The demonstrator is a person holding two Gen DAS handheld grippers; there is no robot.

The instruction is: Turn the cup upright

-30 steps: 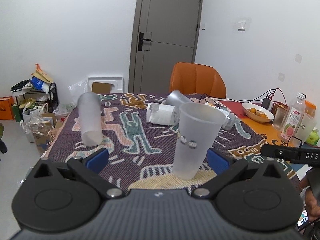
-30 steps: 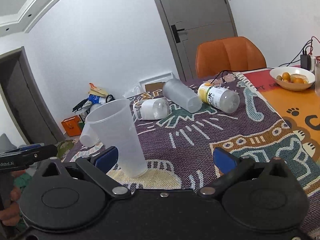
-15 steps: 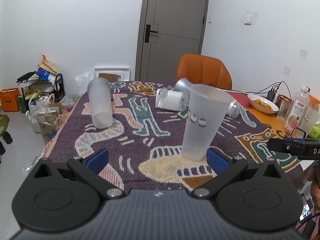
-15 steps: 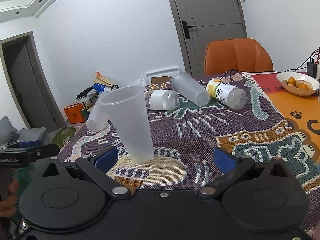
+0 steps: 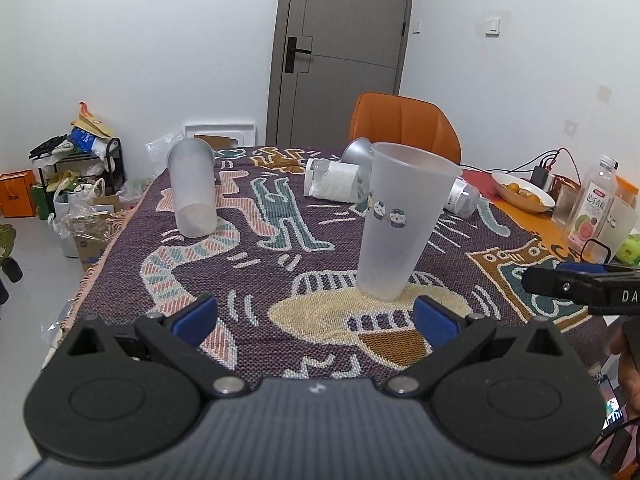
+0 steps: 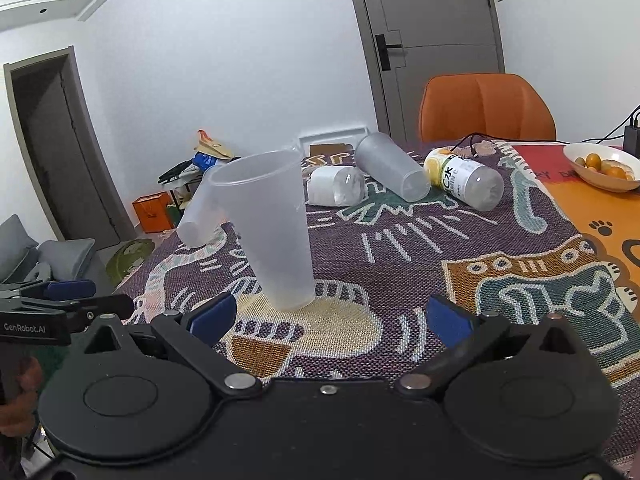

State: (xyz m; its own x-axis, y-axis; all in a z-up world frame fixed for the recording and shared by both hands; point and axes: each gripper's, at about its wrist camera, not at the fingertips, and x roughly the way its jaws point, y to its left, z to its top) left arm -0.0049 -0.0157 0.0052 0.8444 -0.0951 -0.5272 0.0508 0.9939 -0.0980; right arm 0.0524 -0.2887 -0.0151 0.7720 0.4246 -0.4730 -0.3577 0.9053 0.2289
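A frosted plastic cup point(image 5: 402, 220) with a small cartoon print stands upright, mouth up, on the patterned cloth; it also shows in the right wrist view point(image 6: 269, 227). My left gripper point(image 5: 314, 316) is open and empty, just short of the cup, which stands ahead of its right finger. My right gripper point(image 6: 328, 316) is open and empty, with the cup ahead of its left finger. Neither gripper touches the cup. A second frosted cup point(image 5: 192, 192) lies on its side at the far left of the table.
More containers lie on their sides at the back: a labelled bottle point(image 6: 464, 178), a frosted cup point(image 6: 390, 172) and a white bottle point(image 6: 336, 186). A bowl of fruit point(image 6: 604, 166), a juice bottle point(image 5: 594, 208) and cables stand at the right. An orange chair point(image 5: 404, 128) stands behind the table.
Both grippers have drawn back from the upright cup, which now looks farther away. The cup has stayed in place on the cloth.
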